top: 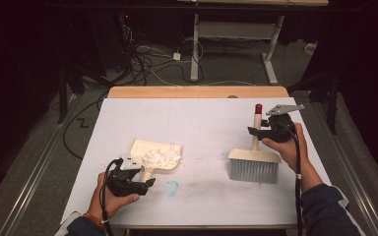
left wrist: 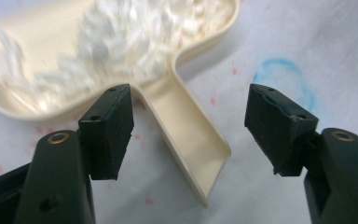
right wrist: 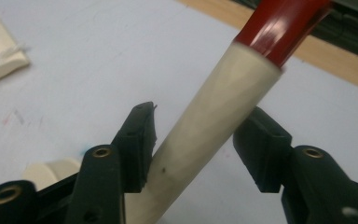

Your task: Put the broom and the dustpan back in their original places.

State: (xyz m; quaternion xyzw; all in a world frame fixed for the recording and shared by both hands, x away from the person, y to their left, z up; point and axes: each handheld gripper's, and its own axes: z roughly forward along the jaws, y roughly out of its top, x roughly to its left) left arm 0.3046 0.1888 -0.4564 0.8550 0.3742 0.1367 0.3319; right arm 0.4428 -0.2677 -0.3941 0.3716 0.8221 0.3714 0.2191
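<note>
A cream dustpan (top: pixel 153 148) lies on the white table cover, loaded with white paper shreds (top: pixel 158 157) (left wrist: pixel 121 42). Its handle (left wrist: pixel 186 126) points toward my left gripper (top: pixel 147 184) (left wrist: pixel 189 100), whose jaws stand open on either side of the handle without touching it. At the right, a brush (top: pixel 254 164) stands on its grey bristles, its cream handle (right wrist: pixel 223 107) topped by a red cap (top: pixel 258 108) (right wrist: pixel 279 28). My right gripper (top: pixel 254 132) (right wrist: pixel 193 126) is open around that handle, which leans against one pad with a gap at the other.
The white cover (top: pixel 202 123) spans the table, with a wooden strip (top: pixel 197 92) along the far edge. A blue scribble (top: pixel 172 187) (left wrist: pixel 284 74) marks the cover near the dustpan handle. Cables and a desk frame (top: pixel 195 49) lie on the floor beyond.
</note>
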